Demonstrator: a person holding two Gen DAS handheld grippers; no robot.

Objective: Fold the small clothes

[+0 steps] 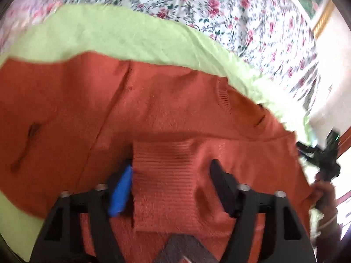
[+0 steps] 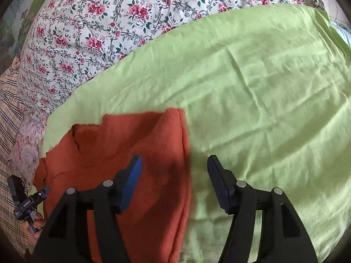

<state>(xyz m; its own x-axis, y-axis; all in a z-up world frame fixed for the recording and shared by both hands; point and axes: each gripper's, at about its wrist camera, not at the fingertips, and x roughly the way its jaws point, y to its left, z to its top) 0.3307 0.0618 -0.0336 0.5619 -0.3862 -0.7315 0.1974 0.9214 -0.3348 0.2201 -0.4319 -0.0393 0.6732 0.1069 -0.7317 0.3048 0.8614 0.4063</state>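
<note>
An orange knitted sweater (image 1: 153, 109) lies on a light green cloth (image 1: 109, 37). My left gripper (image 1: 171, 168) is open just above it, with a ribbed cuff (image 1: 164, 175) of a sleeve lying between its fingers, not pinched. In the right wrist view the sweater (image 2: 142, 153) lies at lower left on the green cloth (image 2: 263, 87). My right gripper (image 2: 173, 164) is open and empty, its blue-padded left finger over the sweater's right edge and its right finger over the cloth. The right gripper also shows at the right edge of the left wrist view (image 1: 322, 157).
A floral bedsheet (image 2: 98, 32) lies beyond the green cloth. A checked fabric (image 2: 8, 109) sits at the far left in the right wrist view. The other hand-held gripper (image 2: 28, 201) shows at lower left there.
</note>
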